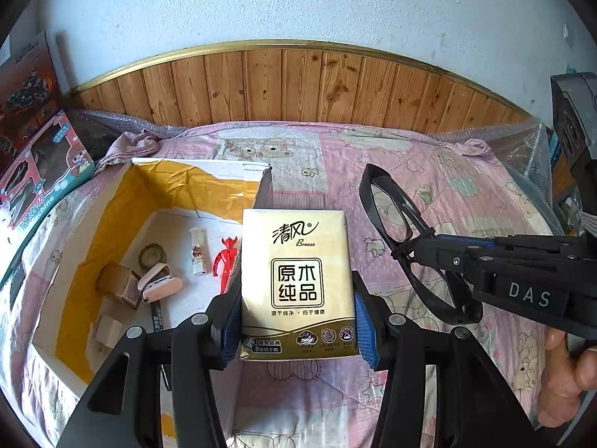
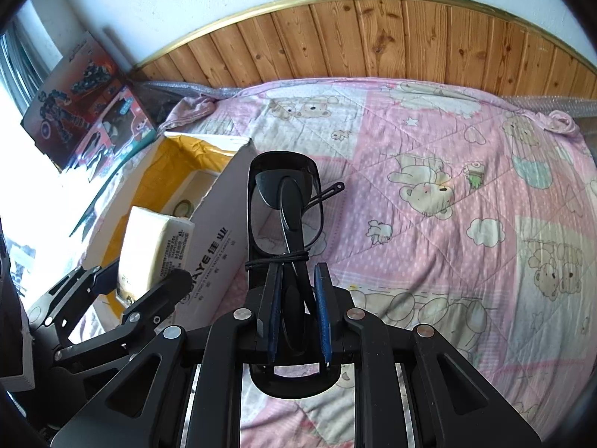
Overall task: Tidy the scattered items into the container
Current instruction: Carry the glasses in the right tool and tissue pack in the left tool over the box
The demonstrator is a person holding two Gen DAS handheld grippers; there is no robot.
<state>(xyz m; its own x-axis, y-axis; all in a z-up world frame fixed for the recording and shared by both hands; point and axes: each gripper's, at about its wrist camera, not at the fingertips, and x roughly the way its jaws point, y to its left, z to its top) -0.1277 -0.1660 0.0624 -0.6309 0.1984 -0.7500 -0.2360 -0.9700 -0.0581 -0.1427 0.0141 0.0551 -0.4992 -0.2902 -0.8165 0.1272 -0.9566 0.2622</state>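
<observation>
Pinching upright tissue pack (image 1: 296, 283), left tongs (image 1: 296, 321), right tongs (image 2: 298, 313) clamping folded glasses (image 2: 285, 205) pointing forward, beside box (image 1: 141, 183)

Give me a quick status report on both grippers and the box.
Left gripper shut on tissue pack, beside the box. Right gripper shut on folded black glasses, above the bedspread. Box open, nothing blocking it.
</observation>
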